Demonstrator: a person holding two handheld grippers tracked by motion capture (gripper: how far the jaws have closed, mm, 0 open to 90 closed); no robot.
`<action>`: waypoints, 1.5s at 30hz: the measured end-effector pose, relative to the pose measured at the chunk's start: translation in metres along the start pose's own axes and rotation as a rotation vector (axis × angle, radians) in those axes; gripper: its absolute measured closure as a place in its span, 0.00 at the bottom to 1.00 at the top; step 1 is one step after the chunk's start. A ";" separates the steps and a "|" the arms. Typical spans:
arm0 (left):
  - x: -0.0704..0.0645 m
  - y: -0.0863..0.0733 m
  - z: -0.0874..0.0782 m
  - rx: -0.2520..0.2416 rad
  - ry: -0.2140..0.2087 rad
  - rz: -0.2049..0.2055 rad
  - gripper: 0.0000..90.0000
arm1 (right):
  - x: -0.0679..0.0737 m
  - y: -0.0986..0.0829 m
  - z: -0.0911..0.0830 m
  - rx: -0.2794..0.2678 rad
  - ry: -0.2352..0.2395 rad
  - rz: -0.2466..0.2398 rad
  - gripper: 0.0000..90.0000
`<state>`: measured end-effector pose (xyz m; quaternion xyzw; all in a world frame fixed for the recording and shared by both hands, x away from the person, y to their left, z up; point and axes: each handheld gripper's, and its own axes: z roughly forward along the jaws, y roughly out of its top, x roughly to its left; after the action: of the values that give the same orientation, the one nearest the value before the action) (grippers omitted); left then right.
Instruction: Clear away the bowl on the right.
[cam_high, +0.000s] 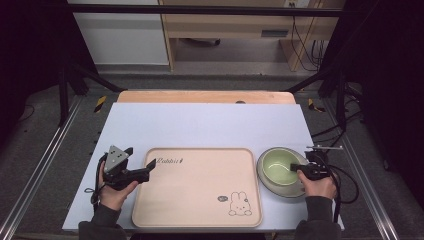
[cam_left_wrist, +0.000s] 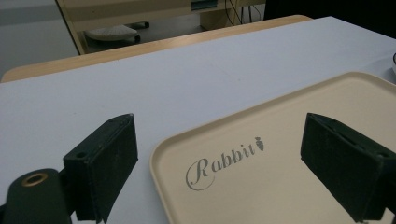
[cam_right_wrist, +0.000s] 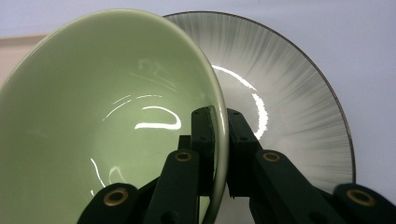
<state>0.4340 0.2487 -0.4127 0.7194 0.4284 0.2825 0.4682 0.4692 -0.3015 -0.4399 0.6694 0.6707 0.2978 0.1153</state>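
The green bowl (cam_high: 280, 166) sits on a grey plate (cam_right_wrist: 289, 84) at the right side of the worktop (cam_high: 200, 125). The right gripper (cam_high: 301, 169) pinches the bowl's rim, one jaw inside and one outside. The left gripper (cam_high: 149, 170) hangs over the left edge of the tan tray (cam_high: 197, 187), jaws wide apart and holding nothing. A pale sheet covers the worktop. A wooden desk (cam_high: 225, 20) stands behind.

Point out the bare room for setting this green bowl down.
The tray is bare apart from its rabbit print; the white mat behind it is open too. It is crowded at right: the right claw grips the green bowl over the grey plate.
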 end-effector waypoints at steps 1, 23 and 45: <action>0.000 0.000 0.000 -0.001 0.000 0.000 0.12 | 0.000 0.000 0.000 0.000 0.000 0.000 0.94; -0.001 0.000 0.000 0.001 0.000 0.001 0.12 | 0.001 0.000 -0.009 -0.027 0.011 -0.012 0.93; -0.002 0.000 0.001 0.000 0.000 0.004 0.12 | 0.015 0.003 -0.023 -0.071 0.062 -0.050 0.93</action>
<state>0.4336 0.2468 -0.4130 0.7203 0.4269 0.2833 0.4676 0.4578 -0.2932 -0.4161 0.6384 0.6796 0.3390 0.1253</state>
